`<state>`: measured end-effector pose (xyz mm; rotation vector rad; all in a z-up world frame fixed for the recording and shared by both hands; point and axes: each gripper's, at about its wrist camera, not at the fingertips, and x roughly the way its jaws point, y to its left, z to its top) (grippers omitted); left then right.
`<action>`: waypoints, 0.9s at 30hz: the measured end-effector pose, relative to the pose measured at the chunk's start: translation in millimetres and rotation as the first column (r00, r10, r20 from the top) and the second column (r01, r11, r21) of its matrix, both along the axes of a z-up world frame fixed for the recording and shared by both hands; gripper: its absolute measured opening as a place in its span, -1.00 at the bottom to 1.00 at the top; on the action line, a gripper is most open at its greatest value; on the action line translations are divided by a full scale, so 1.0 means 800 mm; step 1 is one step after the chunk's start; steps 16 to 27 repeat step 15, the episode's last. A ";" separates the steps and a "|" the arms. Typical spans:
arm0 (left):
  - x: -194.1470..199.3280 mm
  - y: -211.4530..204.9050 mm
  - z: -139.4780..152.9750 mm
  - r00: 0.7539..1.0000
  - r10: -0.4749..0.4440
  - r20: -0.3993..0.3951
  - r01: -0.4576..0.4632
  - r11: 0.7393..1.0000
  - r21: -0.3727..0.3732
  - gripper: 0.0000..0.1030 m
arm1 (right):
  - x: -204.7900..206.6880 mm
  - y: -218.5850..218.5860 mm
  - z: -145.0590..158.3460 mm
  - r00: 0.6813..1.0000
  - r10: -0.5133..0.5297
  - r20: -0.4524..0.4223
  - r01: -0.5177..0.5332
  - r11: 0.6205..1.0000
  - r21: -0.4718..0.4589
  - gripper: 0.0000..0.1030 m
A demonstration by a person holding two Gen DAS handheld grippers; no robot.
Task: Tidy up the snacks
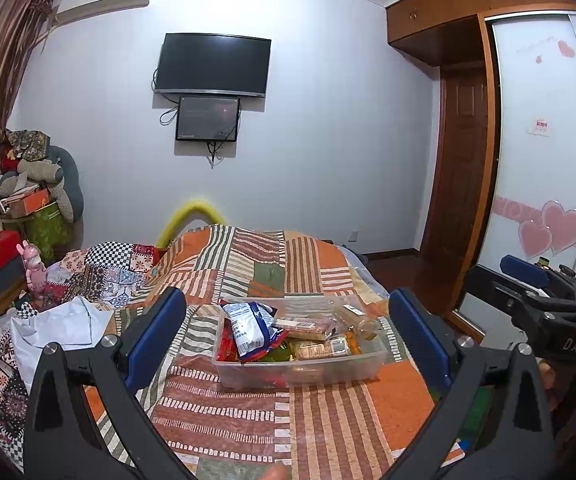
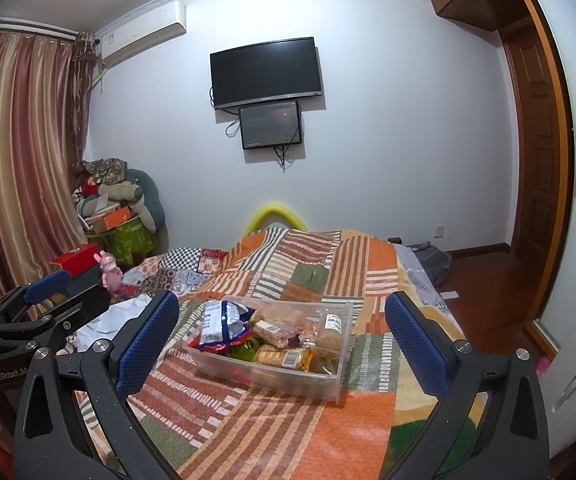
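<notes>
— So where are the snacks (image 1: 272, 328)?
— In the clear box (image 1: 299, 372) on the bed (image 1: 327, 420). Both the left gripper (image 1: 288, 344) and right gripper (image 2: 284, 340) are wide open, holding nothing.
— Next?
— Maybe done; otherwise reach in.

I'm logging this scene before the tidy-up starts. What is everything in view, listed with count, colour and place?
Bin: one, clear plastic, on the bedspread.
Snack packs: several, mixed colours, a blue-white one on top, all inside the bin.
Bedspread: one, orange-green patchwork, over the bed.
Screens: two, black, on the far wall.
Air conditioner: one, cream, upper left wall.
Curtain: striped reddish, left.
Pink toy: one, left of the bed.
Left gripper: jaws open, empty.
Right gripper: jaws open, empty.
</notes>
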<state>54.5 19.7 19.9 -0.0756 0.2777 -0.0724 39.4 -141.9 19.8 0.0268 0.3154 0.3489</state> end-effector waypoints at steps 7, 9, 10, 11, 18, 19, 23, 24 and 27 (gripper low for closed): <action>0.000 -0.003 -0.001 1.000 -0.004 -0.001 0.004 1.000 0.000 1.00 | -0.001 -0.001 0.001 1.000 0.000 0.001 0.000 1.000 -0.002 1.00; 0.000 -0.004 -0.001 1.000 -0.007 -0.004 0.007 1.000 -0.001 1.00 | 0.000 -0.001 0.001 1.000 0.001 0.000 -0.001 1.000 -0.002 1.00; 0.000 -0.004 -0.001 1.000 -0.009 -0.006 0.009 1.000 -0.003 1.00 | 0.000 -0.001 0.001 1.000 0.001 0.000 -0.001 1.000 -0.003 1.00; 0.000 -0.004 -0.002 1.000 -0.010 -0.008 0.010 1.000 -0.005 1.00 | 0.001 -0.002 0.001 1.000 0.000 -0.001 0.000 1.000 -0.003 1.00; 0.001 -0.002 -0.003 1.000 -0.013 -0.016 0.013 1.000 -0.013 1.00 | 0.001 -0.002 0.001 1.000 0.000 -0.007 0.000 1.000 -0.003 1.00; 0.001 -0.002 -0.003 1.000 -0.013 -0.016 0.013 1.000 -0.013 1.00 | 0.001 -0.002 0.001 1.000 0.000 -0.007 0.000 1.000 -0.003 1.00; 0.001 -0.002 -0.003 1.000 -0.013 -0.016 0.013 1.000 -0.013 1.00 | 0.001 -0.002 0.001 1.000 0.000 -0.007 0.000 1.000 -0.003 1.00; 0.001 -0.002 -0.003 1.000 -0.013 -0.016 0.013 1.000 -0.013 1.00 | 0.001 -0.002 0.001 1.000 0.000 -0.007 0.000 1.000 -0.003 1.00; 0.001 -0.002 -0.003 1.000 -0.013 -0.016 0.013 1.000 -0.013 1.00 | 0.001 -0.002 0.001 1.000 0.000 -0.007 0.000 1.000 -0.003 1.00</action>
